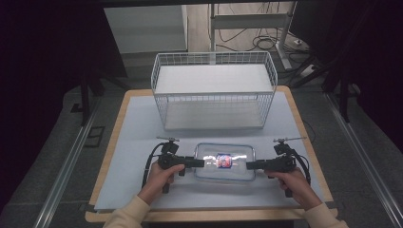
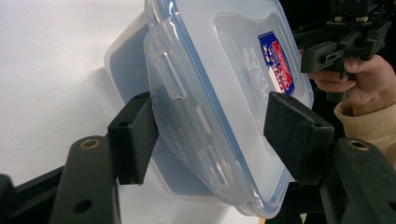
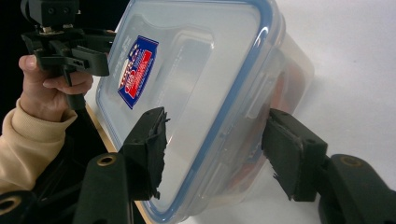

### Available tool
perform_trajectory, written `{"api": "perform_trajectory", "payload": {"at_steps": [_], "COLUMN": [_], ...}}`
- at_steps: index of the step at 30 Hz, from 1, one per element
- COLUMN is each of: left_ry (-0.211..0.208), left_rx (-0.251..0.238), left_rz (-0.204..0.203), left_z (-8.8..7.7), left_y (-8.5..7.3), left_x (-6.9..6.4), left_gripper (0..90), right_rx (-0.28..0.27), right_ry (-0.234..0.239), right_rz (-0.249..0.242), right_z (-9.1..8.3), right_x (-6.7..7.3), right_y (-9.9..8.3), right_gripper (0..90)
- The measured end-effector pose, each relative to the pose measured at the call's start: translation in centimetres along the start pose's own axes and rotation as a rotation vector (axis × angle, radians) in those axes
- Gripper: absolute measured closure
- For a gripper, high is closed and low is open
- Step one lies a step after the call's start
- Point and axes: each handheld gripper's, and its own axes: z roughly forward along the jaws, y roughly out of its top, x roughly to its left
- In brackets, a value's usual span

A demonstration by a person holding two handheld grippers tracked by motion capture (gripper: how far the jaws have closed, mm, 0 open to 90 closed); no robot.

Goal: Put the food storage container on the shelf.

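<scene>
The clear lidded food container sits on the white mat before the empty wire basket, with the left gripper and right gripper bracketing its end clips, jaws apart, nothing lifted yet

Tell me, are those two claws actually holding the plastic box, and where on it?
Both straddle the lidded box at its short ends. The left gripper touches the end flap; the right gripper is around its end. A firm clamp cannot be told.
</scene>
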Motion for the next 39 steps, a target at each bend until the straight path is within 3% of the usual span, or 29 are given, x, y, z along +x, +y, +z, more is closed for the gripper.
{"api": "perform_trajectory", "payload": {"at_steps": [8,13,30,33,39], "left_ry": [0.006,-0.014,0.031,0.050,0.058], "left_rx": [-0.029,-0.044,-0.104,-0.099,-0.113], "left_rz": [0.022,0.025,0.021,0.038,0.035], "left_z": [-0.5,-0.9,-1.3,-1.4,-1.4], "left_y": [-0.7,-1.1,-1.9,-2.0,-2.0], "left_x": [-0.5,-0.4,-2.0,-2.4,-2.8], "left_gripper": [39.9,44.0,47.7,48.0,48.5], "right_rx": [-0.012,-0.021,-0.077,-0.098,-0.106], "right_ry": [-0.012,-0.016,-0.052,-0.046,-0.045], "right_rz": [-0.030,-0.047,-0.042,-0.027,-0.039], "right_z": [-0.3,-0.4,-0.9,-1.1,-1.3], "right_x": [0.6,0.9,2.2,2.2,2.3], "right_y": [-0.3,-0.5,-1.7,-1.9,-1.9], "right_gripper": [44.7,46.6,50.3,51.7,52.6]}}
